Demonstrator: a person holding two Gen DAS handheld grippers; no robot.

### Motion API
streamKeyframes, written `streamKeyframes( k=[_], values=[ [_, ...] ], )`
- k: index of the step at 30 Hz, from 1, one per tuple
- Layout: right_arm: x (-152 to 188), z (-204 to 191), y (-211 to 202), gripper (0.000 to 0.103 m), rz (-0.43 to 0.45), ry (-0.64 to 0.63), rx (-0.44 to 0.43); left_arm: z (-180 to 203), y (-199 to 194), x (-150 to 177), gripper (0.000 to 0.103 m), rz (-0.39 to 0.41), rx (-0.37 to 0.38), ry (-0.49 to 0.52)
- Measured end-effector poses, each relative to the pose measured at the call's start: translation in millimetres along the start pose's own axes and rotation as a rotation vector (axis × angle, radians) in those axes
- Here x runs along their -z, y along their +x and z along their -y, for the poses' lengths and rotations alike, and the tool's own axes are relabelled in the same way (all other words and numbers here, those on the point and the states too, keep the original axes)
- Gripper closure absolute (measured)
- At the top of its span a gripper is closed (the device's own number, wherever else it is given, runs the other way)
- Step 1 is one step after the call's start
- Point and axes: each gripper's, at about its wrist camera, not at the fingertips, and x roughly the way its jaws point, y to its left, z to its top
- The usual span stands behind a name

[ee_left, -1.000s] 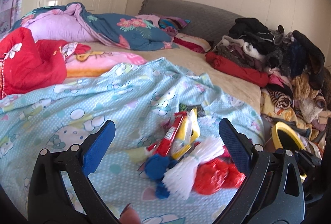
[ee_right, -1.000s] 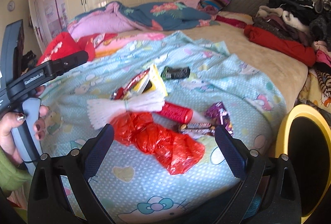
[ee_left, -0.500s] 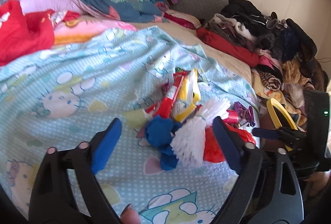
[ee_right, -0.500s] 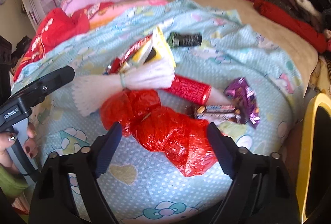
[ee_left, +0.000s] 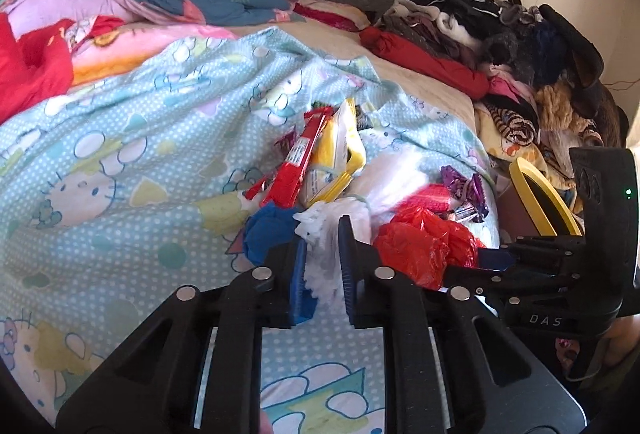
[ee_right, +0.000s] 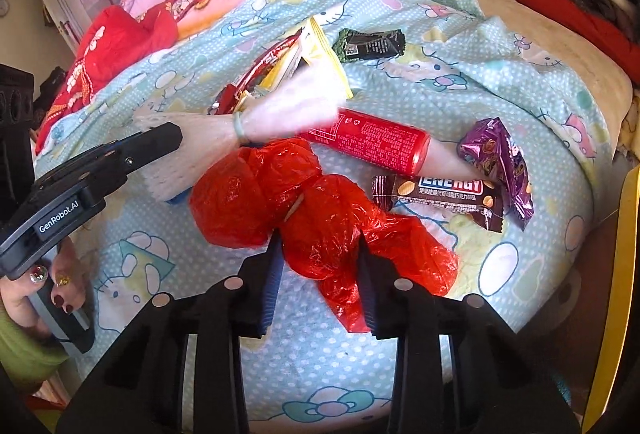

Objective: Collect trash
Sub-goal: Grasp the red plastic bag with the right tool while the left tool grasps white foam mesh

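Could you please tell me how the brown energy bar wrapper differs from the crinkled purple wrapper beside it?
The energy bar wrapper is long, flat and brown with bold lettering; the purple wrapper is shorter, shiny and crumpled. The bar wrapper lies lengthwise across the blanket; the purple one stands bunched at its right end. Both lie loose on the blanket, clear of both grippers.

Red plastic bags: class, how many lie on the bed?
1: the red plastic bag lies crumpled on the blue sheet, between the right gripper's fingers. Others may be hidden under the pile.
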Motion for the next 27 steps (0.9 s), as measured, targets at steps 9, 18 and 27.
streamKeyframes(
  k=[9, 18, 27],
  values=[
    [2.1, 6.0, -36.2, 0.072, 0.117, 0.029, -0.064, 11.1, -37.4, -29.7, 0.098, 0.123, 0.042, -0.011],
    [-2.7, 2.5, -68.4, 0.072, 0.206, 0.004, -0.073, 31.8, -56.9, -45.4, 0.099, 0.181, 0.033, 0.012],
    [-9.4, 11.8, -98.5, 0.072, 0.291, 0.007, -0.048, 46.7, -67.3, -54.8, 0.099, 0.211, 0.045, 0.032]
  ],
)
